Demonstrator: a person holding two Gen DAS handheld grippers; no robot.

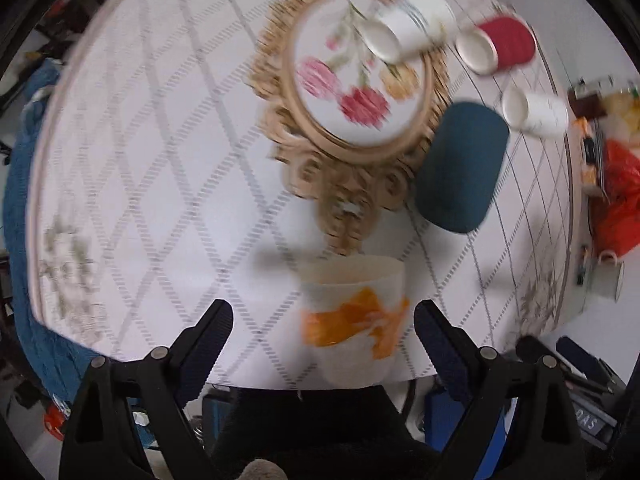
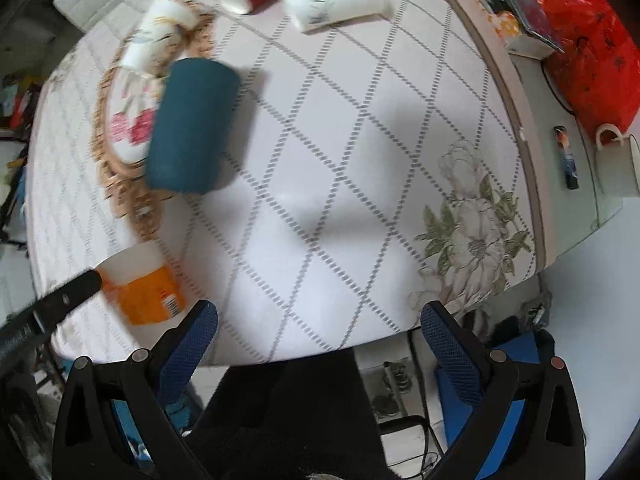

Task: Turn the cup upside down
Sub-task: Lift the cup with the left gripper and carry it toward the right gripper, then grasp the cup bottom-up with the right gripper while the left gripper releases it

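A white cup with an orange band (image 1: 354,320) stands upright near the table's front edge, between the open fingers of my left gripper (image 1: 323,316), which do not touch it. It also shows in the right wrist view (image 2: 140,282), with a left finger (image 2: 64,300) beside it. My right gripper (image 2: 319,320) is open and empty over the front edge. A dark teal cup (image 1: 460,166) (image 2: 192,126) stands rim down in mid-table.
A round floral mat with a wooden frame (image 1: 352,92) lies in the middle. A white cup (image 1: 408,26), a red cup (image 1: 498,44) and another white cup (image 1: 534,110) lie on their sides at the back. A red bag (image 2: 592,48) and a mug (image 2: 616,164) are on the right.
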